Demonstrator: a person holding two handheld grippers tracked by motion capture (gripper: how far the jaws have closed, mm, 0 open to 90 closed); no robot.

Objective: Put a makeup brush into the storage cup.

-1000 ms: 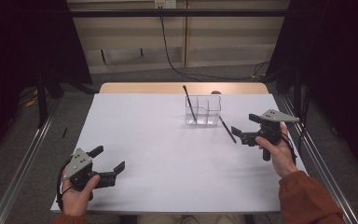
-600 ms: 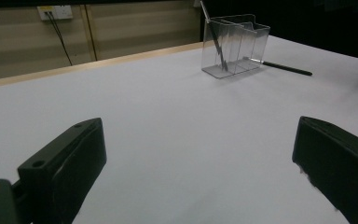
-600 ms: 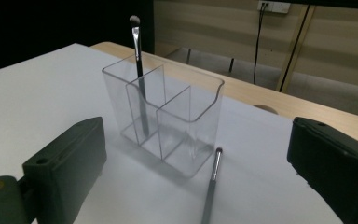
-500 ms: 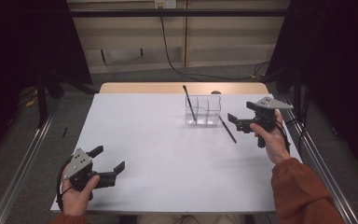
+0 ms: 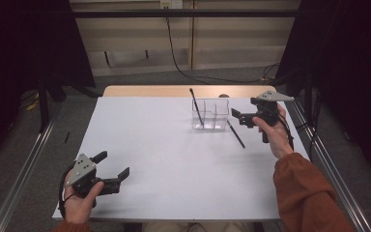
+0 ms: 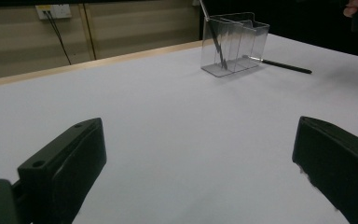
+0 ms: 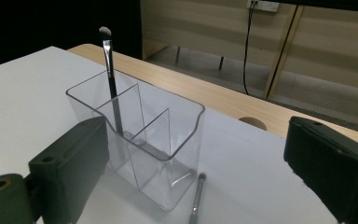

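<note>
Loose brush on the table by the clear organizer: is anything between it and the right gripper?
Nothing visible. The loose brush lies bare on the table beside the clear organizer, and the right gripper hovers just above it, jaws open and empty.

Clear glossy plastic organizer

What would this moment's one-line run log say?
right tongs: open, by organizer | left tongs: open, idle | brush on table | other brush in organizer

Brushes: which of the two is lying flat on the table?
The black brush beside the clear organizer, on the side toward the right gripper, lies flat. The other brush stands tilted inside a compartment.
</note>
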